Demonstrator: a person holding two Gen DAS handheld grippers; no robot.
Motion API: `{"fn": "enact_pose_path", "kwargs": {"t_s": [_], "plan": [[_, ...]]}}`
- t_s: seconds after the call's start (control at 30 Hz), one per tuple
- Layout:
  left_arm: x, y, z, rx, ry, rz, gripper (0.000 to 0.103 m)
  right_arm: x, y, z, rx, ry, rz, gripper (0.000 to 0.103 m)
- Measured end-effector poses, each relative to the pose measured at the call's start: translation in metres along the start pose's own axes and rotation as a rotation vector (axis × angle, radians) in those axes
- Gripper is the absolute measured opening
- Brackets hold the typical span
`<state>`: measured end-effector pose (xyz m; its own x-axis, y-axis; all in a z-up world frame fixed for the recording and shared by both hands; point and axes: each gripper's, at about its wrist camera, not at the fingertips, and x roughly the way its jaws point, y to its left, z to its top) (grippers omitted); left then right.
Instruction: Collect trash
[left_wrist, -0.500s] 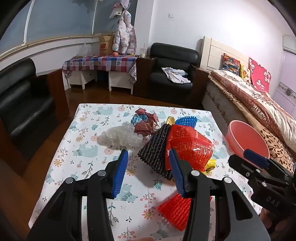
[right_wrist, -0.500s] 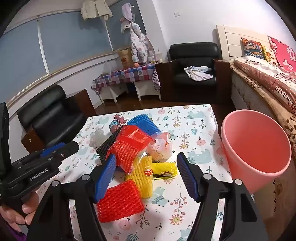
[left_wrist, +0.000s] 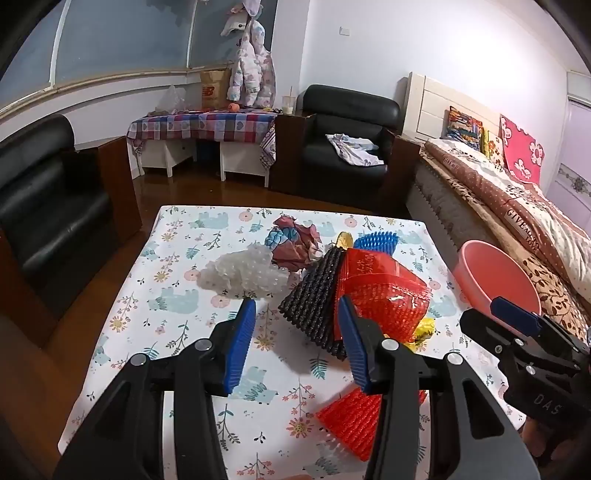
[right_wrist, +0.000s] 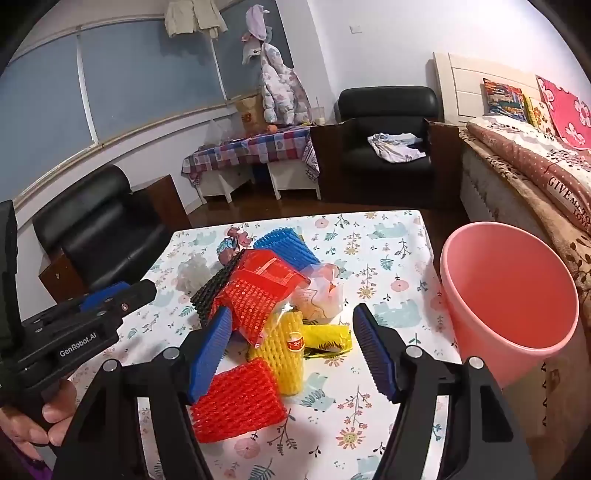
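A heap of trash lies on the floral tablecloth (left_wrist: 177, 295): a black foam net (left_wrist: 314, 299), a red mesh bag (right_wrist: 258, 291), a blue foam net (right_wrist: 284, 247), a yellow foam net (right_wrist: 284, 354), a flat red foam net (right_wrist: 236, 398), a yellow wrapper (right_wrist: 328, 338), a clear bag (right_wrist: 321, 295), bubble wrap (left_wrist: 243, 275) and crumpled paper (left_wrist: 295, 243). My left gripper (left_wrist: 295, 314) hovers open just short of the black net, holding nothing. Over the yellow net my right gripper (right_wrist: 291, 317) stands wide open, nothing held. A pink bucket (right_wrist: 509, 288) sits at the table's right edge.
A bed (left_wrist: 517, 192) runs along the right, close behind the bucket. Black armchairs stand at the left (left_wrist: 48, 214) and beyond the table (left_wrist: 347, 140). A checked side table (left_wrist: 203, 129) is against the far wall. Bare cloth shows on the table's left and near side.
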<state>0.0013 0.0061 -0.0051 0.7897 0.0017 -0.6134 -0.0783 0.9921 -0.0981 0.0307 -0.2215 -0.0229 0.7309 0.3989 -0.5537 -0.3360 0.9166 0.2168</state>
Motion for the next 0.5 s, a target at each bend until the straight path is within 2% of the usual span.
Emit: {"fn": "enact_pose_path", "kwargs": {"t_s": [0.5], "plan": [[0.0021,-0.001,0.0017,-0.009,0.008,0.008,0.047,-0.0024,0.004,0.002,-0.018,-0.014,0.006,0.068]]}}
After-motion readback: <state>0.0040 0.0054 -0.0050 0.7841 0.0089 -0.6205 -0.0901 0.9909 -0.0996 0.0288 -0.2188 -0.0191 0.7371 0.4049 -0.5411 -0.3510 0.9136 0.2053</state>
